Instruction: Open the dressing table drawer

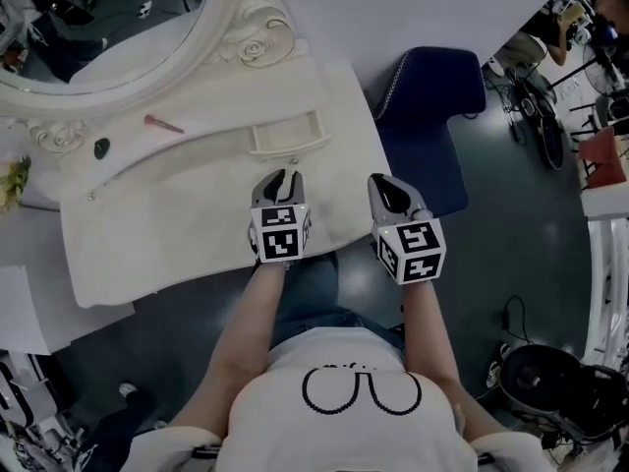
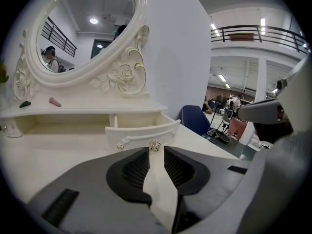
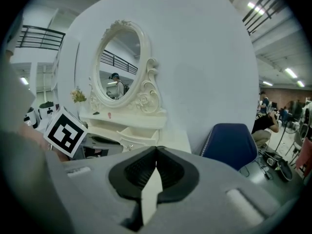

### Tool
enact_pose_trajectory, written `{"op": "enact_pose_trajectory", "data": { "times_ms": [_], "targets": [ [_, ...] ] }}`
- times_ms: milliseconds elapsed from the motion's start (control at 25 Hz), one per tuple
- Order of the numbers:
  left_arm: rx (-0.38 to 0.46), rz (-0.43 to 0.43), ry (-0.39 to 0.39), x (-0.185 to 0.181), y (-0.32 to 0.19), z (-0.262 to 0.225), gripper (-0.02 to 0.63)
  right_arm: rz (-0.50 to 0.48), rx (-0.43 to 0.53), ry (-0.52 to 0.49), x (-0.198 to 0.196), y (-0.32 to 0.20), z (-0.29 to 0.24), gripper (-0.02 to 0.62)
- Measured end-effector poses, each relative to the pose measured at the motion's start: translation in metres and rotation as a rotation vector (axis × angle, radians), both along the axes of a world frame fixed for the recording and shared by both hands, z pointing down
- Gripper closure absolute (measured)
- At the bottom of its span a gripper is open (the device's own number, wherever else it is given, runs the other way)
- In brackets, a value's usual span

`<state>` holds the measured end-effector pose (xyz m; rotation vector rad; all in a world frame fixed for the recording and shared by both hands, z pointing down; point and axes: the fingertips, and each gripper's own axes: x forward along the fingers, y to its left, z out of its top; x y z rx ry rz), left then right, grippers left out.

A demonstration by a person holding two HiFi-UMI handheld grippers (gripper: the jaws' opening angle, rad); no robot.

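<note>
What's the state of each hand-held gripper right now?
Left hand-held gripper: open, holding nothing.
Right hand-held gripper: shut, holding nothing.

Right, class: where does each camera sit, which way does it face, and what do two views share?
Head view: on the head, steeply down onto the dressing table; forearms, left gripper and right gripper show.
Left gripper view: along its parted jaws toward the drawer and mirror.
Right gripper view: along its closed jaws toward dressing table and chair.
All share the open drawer.
</note>
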<state>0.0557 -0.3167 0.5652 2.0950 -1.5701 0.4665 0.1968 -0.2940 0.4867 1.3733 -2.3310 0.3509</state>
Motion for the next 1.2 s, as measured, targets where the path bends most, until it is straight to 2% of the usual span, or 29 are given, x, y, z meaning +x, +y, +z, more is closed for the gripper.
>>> {"op": "enact_pose_trajectory", "data": {
  "times_ms": [240, 400, 560, 640, 880, 1080, 1200],
  "targets": [
    [0.106, -0.032, -0.002, -0.023, -0.001, -0.047, 0.514, -0.009, 0.081, -0.008, -0.009, 0.007, -0.034, 0.597],
    [0.249, -0.027, -0.093, -0.045, -0.008, -0.094, 0.515, -0.024, 0.159, -0.016, -0.015, 0.004, -0.066, 0.597],
    [0.412, 0.016, -0.12, -0.059, -0.007, -0.153, 0.515, -0.039, 0.241, -0.025, -0.016, 0.007, -0.097, 0.597],
    [0.484, -0.003, -0.144, -0.072, -0.003, -0.182, 0.515, -0.049, 0.275, -0.025, -0.016, 0.011, -0.11, 0.597],
    [0.672, -0.071, -0.14, -0.102, 0.005, -0.263, 0.515, -0.051, 0.394, -0.029, -0.014, 0.013, -0.16, 0.597],
    [0.778, -0.112, -0.112, -0.113, 0.007, -0.303, 0.515, -0.041, 0.535, -0.02, -0.017, 0.013, -0.21, 0.598],
    [0.814, -0.121, -0.095, -0.113, 0.008, -0.313, 0.515, -0.031, 0.591, -0.03, -0.017, 0.014, -0.23, 0.598]
  ]
}}
